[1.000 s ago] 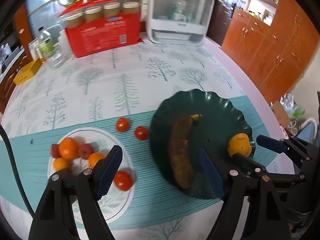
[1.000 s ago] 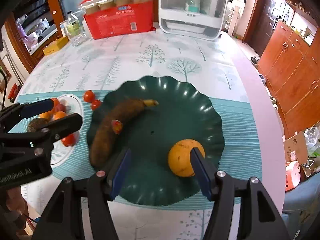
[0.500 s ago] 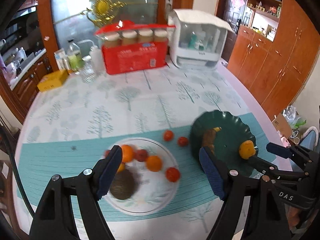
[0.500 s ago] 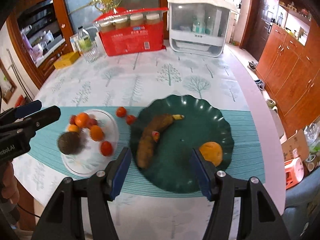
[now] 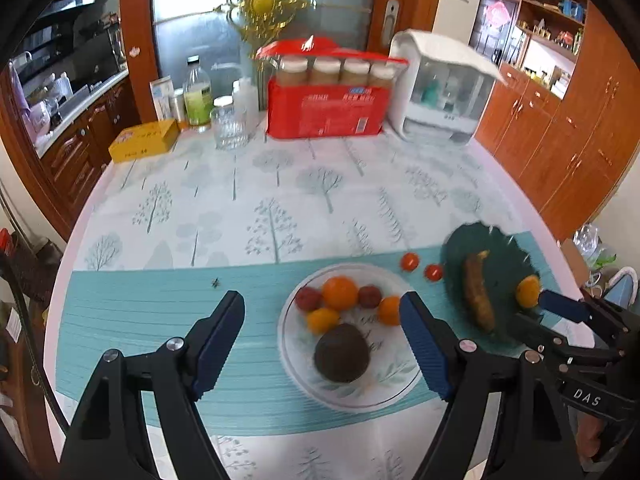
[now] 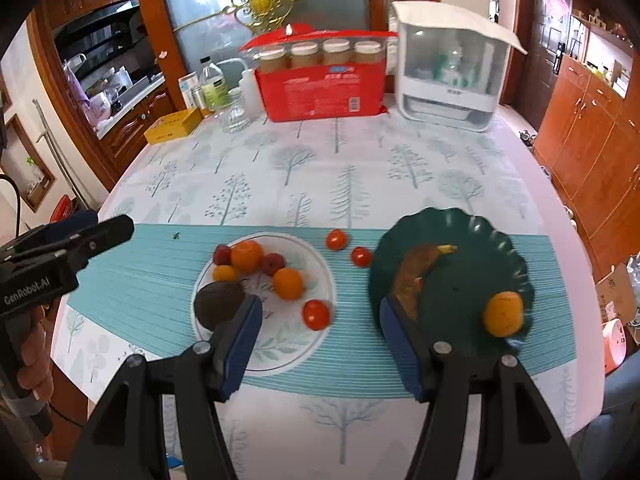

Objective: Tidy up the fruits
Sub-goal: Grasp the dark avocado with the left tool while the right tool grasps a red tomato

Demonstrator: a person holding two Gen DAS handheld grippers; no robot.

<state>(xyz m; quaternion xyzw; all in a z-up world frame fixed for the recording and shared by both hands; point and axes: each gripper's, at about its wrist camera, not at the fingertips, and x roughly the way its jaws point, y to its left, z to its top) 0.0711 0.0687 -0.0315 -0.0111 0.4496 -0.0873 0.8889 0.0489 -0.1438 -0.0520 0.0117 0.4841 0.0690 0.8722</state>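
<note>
Both tongs, left tongs [image 5: 322, 342] and right tongs [image 6: 320, 346], gape wide, empty, above the desk's near edge. Round white glass plate [image 6: 316, 272] at centre-frame holds seven fruits; scalloped dark-green plate [image 6: 460, 280], right, holds two; two small red tomatoes [image 6: 335, 239] lie between.

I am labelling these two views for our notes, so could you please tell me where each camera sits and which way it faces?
Left wrist: on the left gripper, above the table's near edge, facing the white plate; its open fingers show, and the right gripper.
Right wrist: on the right gripper, facing between the white plate and the green plate; its open fingers show, and the left gripper.
Shared: both plates, the red box.
</note>
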